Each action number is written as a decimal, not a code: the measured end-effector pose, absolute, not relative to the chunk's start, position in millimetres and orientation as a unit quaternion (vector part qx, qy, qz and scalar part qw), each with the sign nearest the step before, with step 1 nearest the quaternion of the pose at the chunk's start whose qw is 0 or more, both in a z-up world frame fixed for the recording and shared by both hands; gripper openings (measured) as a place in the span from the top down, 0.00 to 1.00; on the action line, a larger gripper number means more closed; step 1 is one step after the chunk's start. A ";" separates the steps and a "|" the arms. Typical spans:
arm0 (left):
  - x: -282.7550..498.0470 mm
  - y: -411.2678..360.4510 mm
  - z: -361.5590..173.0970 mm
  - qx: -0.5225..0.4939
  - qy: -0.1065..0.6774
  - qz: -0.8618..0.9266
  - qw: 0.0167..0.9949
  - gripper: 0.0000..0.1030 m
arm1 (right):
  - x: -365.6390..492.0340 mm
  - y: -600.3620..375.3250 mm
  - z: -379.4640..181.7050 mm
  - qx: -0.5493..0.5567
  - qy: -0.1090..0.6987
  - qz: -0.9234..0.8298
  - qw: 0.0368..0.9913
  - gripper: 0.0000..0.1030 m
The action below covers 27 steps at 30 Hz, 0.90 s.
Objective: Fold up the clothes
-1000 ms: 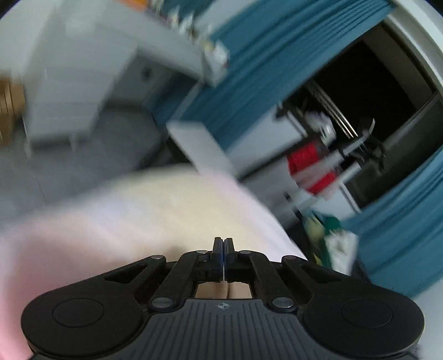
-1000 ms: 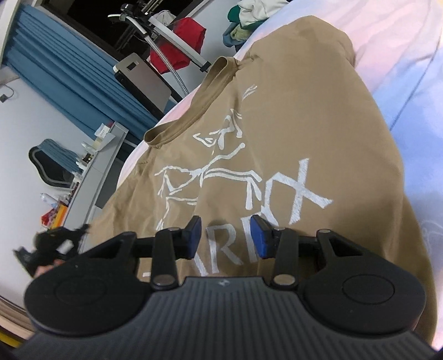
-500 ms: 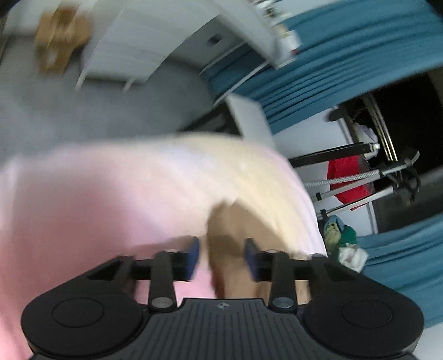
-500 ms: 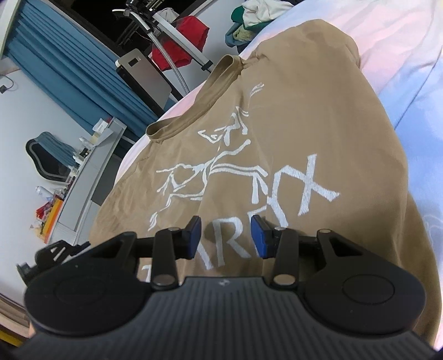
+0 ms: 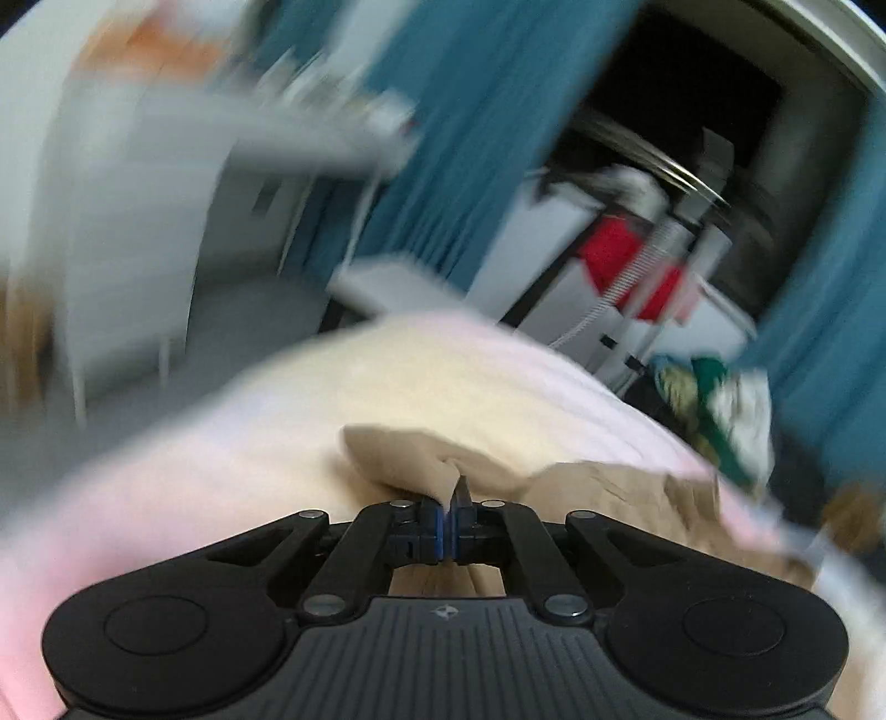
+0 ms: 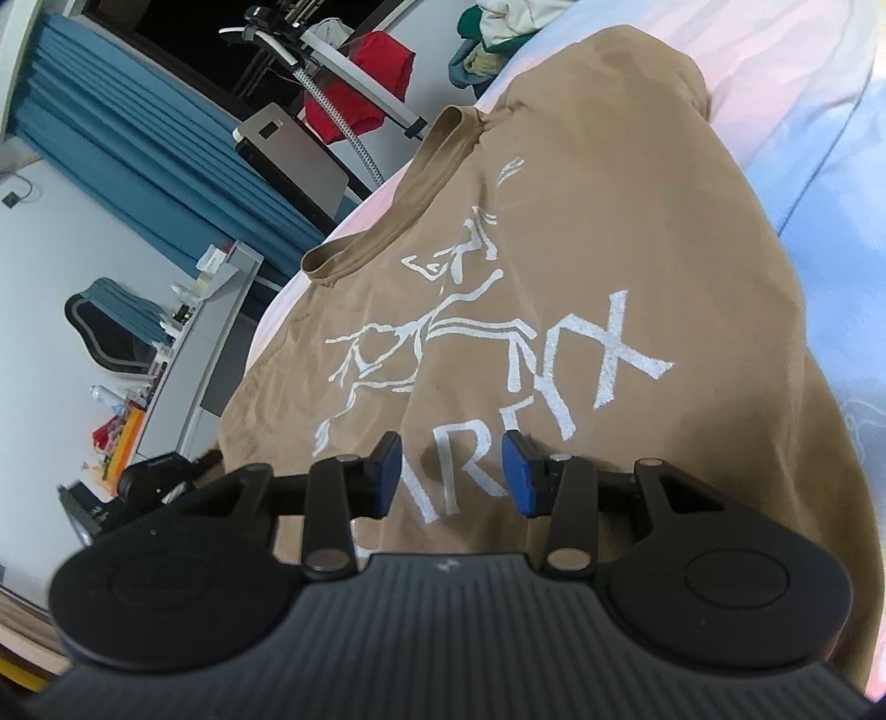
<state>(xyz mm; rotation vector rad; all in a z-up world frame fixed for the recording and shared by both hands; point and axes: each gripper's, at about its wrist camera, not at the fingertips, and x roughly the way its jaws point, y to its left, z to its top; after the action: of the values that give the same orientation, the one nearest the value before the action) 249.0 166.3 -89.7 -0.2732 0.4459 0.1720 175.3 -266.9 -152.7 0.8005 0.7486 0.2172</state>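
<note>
- Count: one tan T-shirt (image 6: 581, 266) with a white printed logo, spread front-up on the bed (image 6: 803, 94); two hand-held grippers; one red garment (image 6: 371, 83) on a rack beyond the shirt's collar; one heap of mixed clothes (image 6: 498, 22) past the shirt's far shoulder.
- Left hand-held gripper (image 5: 449, 518): clenched, blue pads pressed together on a fold of the shirt's tan cloth, which bunches up just ahead of the tips. It points across the bed toward the rack. View heavily motion-blurred.
- Right hand-held gripper (image 6: 451, 471): released, pads well apart, hovering low over the shirt's lower front, over the printed lettering. It points up the shirt toward the collar.
- Change vs 0.5 s ago: left pads were apart with tan cloth between them; now clamped on it. Right gripper open as before, pose nearly the same. Shirt spread as before, except the pinched bunch at the left gripper.
</note>
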 end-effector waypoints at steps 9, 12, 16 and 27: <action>189.0 -22.9 -94.2 0.189 0.176 -0.165 0.952 0.73 | 177.6 -273.1 -153.4 0.381 0.351 0.087 0.851 0.58; 182.2 -16.8 -94.3 0.185 0.180 -0.185 0.948 0.55 | 175.5 -278.9 -152.6 0.388 0.347 0.079 0.850 0.58; 173.6 -5.5 -92.7 0.177 0.182 -0.206 0.945 0.53 | 173.0 -284.1 -153.3 0.400 0.346 0.075 0.846 0.58; 223.2 80.7 -88.1 0.003 0.269 -0.123 0.955 0.56 | 174.6 -280.7 -156.7 0.403 0.353 0.079 0.841 0.58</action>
<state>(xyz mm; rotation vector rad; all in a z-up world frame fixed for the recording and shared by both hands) 223.2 80.7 -88.1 0.0059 0.5463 -0.2489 174.6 -280.7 -156.7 0.8521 0.7462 0.1668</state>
